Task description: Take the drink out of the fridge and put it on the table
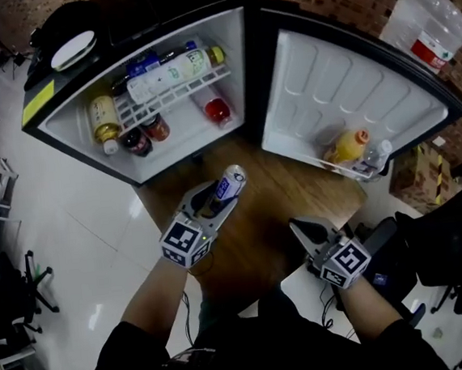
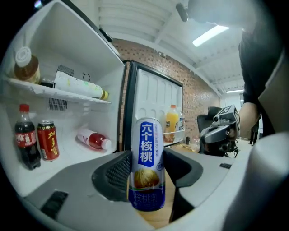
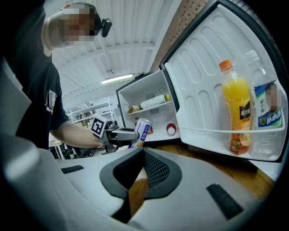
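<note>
L gripper (image 1: 214, 199) is clamping a blue-and-white can (image 1: 231, 182) at mid-body. Its jaws are standing fairly wide apart w/ both pads pressing on the can's sides, so the grip is looking firm.

The can is sitting outside the fridge (image 1: 70, 114), just in front of its open compartment and above the wooden table top (image 1: 273, 204) that is running out from under the fridge. Its top end is pointing toward the fridge. Contact w/ the wood: cannot tell.

R gripper (image 3: 141, 154) is hovering in front of the fridge's open door (image 1: 351, 79). Its jaws are closing tip to tip on nothing.

Other drinks are lying on the fridge shelf and floor. An orange bottle (image 1: 349, 146) is standing in the door rack.

Step in hand, by judgement: removal is looking done, and the carry to the table is under way.

Next move is calling for:
- bringing the can upright;
- lowering its base flat onto the wood in front of the fridge, clear of the door;
- parting the L jaws only once the can is standing by itself.
</note>
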Available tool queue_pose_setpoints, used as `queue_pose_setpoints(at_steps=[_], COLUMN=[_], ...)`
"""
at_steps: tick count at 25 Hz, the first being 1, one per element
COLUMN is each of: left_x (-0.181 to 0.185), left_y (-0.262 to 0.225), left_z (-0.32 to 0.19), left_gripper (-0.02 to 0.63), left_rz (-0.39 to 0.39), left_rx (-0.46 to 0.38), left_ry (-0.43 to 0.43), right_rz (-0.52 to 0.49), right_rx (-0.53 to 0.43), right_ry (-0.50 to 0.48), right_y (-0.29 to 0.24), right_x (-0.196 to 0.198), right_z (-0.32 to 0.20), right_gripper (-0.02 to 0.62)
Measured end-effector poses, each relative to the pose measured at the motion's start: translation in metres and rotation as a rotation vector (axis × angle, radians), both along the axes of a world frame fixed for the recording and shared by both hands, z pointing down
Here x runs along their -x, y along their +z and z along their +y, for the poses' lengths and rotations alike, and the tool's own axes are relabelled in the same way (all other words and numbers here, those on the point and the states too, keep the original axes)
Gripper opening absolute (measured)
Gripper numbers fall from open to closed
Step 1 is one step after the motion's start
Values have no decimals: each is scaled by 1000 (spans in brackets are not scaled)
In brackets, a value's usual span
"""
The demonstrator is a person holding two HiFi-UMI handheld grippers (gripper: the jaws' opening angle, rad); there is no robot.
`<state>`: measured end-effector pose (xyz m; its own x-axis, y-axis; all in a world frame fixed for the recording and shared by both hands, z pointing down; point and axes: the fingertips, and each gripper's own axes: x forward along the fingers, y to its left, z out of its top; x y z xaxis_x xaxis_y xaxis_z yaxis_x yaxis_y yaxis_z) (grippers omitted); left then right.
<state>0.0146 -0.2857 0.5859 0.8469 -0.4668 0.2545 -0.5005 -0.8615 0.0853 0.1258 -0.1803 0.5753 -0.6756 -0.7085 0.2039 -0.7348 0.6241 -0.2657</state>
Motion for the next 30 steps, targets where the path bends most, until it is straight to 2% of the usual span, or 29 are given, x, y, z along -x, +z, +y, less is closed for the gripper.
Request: queue_pose_setpoints(at_steps=[4, 8, 12, 15, 23, 24, 28, 30], left_x=[1, 0, 2, 2, -5, -7, -15, -18], left_y=[8, 31, 33, 38, 60, 63, 88, 90], left_z=[25, 44, 56, 61, 79, 81, 90, 94], left_gripper=[230, 230, 230, 230, 230, 230, 230, 230], left_rz=[137, 193, 306, 347, 329, 310, 142, 122], left_rx=[-6, 17, -1, -21, -63, -57, -47, -62], left_ry=[17, 44, 44, 40, 86, 100, 156, 178], right_rz=[-20, -25, -28, -24, -25, -24, -29, -30], right_rx=[-15, -10, -4, -1, 9, 10, 6, 1], right_ry=[2, -20, -34, -44, -33, -34, -29, -25], right_y=[6, 22, 36, 44, 62, 64, 65, 63], right_x=[8, 21, 35, 40, 41, 41, 41, 40], right_z=[-2, -6, -9, -11, -16, -17, -16, -14], right_gripper=[-14, -13, -14, -14, -14, -14, -14, -14])
